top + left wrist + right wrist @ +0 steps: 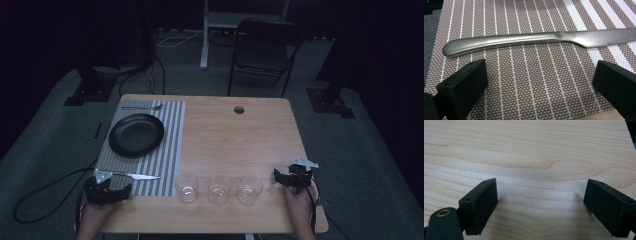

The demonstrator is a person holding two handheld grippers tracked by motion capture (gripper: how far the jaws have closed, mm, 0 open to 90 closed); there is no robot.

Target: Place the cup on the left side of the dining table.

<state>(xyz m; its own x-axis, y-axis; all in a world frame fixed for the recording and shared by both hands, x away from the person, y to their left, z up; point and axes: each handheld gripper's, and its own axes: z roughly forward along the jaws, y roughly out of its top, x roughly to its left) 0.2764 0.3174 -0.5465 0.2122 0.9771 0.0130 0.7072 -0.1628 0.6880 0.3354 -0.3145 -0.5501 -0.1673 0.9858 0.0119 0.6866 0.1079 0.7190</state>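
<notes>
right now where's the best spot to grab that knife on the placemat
Probably the knife by its thick rounded handle, coming straight down with the open left gripper, jaws across its width. It lies flat on the placemat, and the blade is thin.

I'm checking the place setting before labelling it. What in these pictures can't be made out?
- Knife: in the left gripper view the frame's right edge cuts off the blade tip.
- Utensil beyond the black plate: high view, too small and dim to tell fork from spoon.
- Three glasses: high view, too dim to tell whether they hold anything.
- Left gripper: high view, dark; jaws hard to read there.
</notes>
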